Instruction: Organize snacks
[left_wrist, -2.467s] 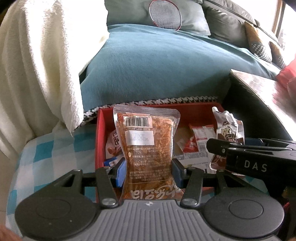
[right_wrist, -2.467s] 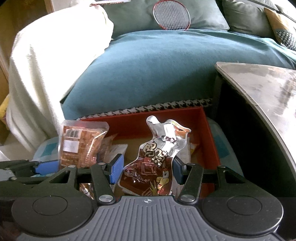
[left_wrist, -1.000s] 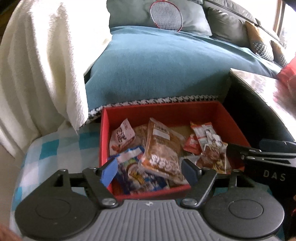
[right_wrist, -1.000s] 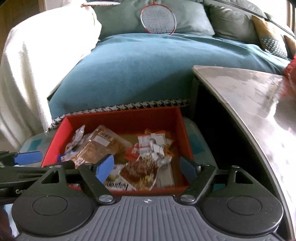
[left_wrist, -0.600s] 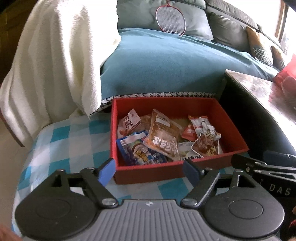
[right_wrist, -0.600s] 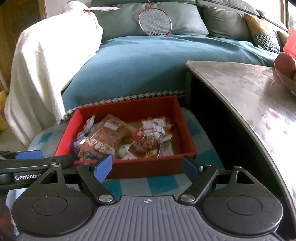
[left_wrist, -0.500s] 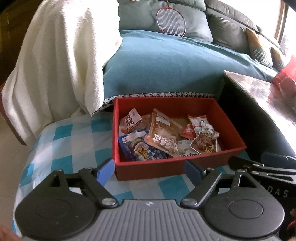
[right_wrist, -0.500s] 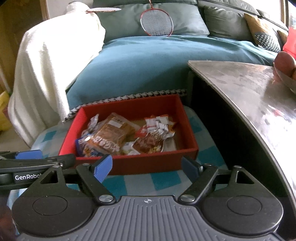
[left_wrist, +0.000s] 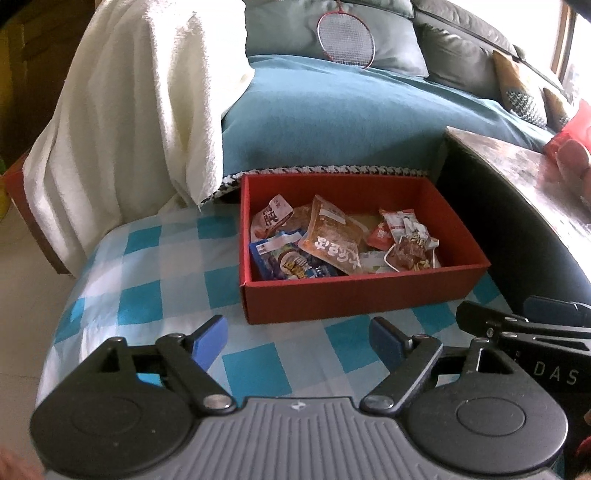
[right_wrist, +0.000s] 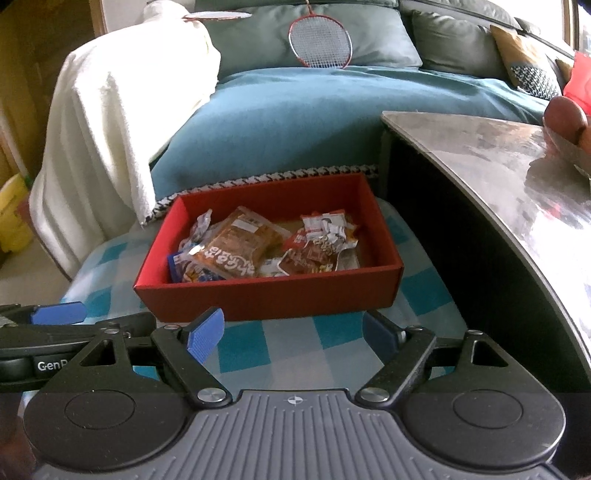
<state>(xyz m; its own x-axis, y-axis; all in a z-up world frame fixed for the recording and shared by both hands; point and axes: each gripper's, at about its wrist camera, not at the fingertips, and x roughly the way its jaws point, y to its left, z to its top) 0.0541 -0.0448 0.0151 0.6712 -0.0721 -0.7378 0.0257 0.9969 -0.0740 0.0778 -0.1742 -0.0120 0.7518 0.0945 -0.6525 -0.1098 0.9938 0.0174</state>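
A red box (left_wrist: 354, 295) (right_wrist: 273, 295) stands on a blue and white checked cloth (left_wrist: 147, 280) (right_wrist: 424, 291). Several snack packets lie in it, among them an orange-brown packet (left_wrist: 332, 240) (right_wrist: 236, 247), a dark brown packet (left_wrist: 410, 251) (right_wrist: 310, 254) and a blue packet (left_wrist: 284, 262). My left gripper (left_wrist: 297, 341) is open and empty, in front of the box. My right gripper (right_wrist: 293, 332) is open and empty, also in front of the box. Each gripper shows at the edge of the other's view.
A teal sofa cushion (left_wrist: 332, 122) lies behind the box, with a badminton racket (left_wrist: 345, 37) against the backrest. A white blanket (left_wrist: 129, 122) hangs at the left. A dark table (right_wrist: 517, 192) with a curved edge stands close on the right.
Both grippers let go of their packets, which now lie in the red box. Both grippers opened and drew back from the box toward me.
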